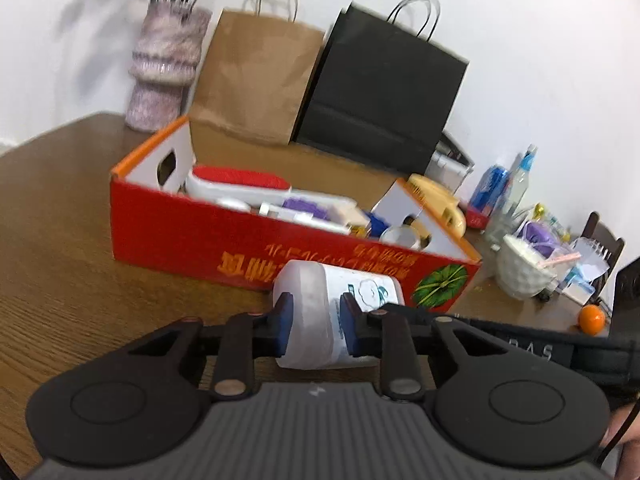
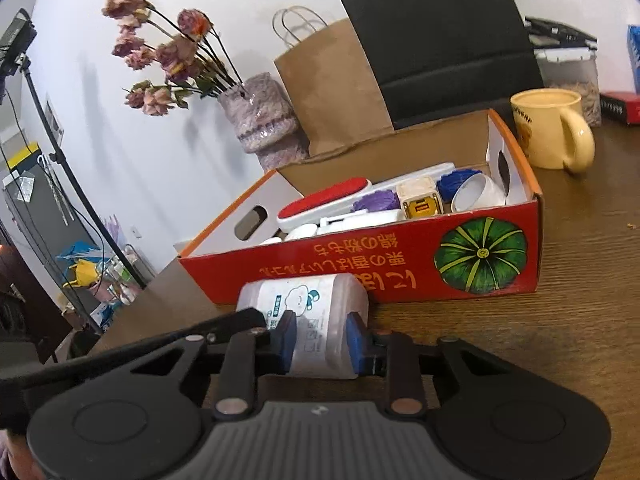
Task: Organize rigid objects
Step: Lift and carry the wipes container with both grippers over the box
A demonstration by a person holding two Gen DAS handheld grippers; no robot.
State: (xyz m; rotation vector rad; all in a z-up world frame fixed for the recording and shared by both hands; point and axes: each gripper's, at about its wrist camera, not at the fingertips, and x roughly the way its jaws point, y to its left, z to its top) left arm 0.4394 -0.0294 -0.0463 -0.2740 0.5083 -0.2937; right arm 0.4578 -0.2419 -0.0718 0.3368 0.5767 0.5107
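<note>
A translucent white plastic bottle (image 1: 316, 280) with a cartoon label lies on its side in front of the red cardboard box (image 1: 180, 236). My left gripper (image 1: 316, 314) is shut on it, blue pads (image 1: 283, 316) pressing both sides. In the right wrist view the same bottle (image 2: 308, 300) sits between the blue pads (image 2: 289, 336) of my right gripper (image 2: 322, 338), which is also shut on it. The red box (image 2: 360, 268) holds a red-topped white brush (image 2: 320, 204), purple and blue pieces, a white tape roll (image 2: 478, 194) and a small cube (image 2: 420, 200).
Behind the box stand a vase of dried flowers (image 2: 260, 120), a brown paper bag (image 1: 256, 76) and a black paper bag (image 1: 380, 88). A yellow mug (image 2: 552, 128) sits right of the box. A white bowl (image 1: 520, 272), bottles and an orange (image 1: 592, 319) crowd the table's right end.
</note>
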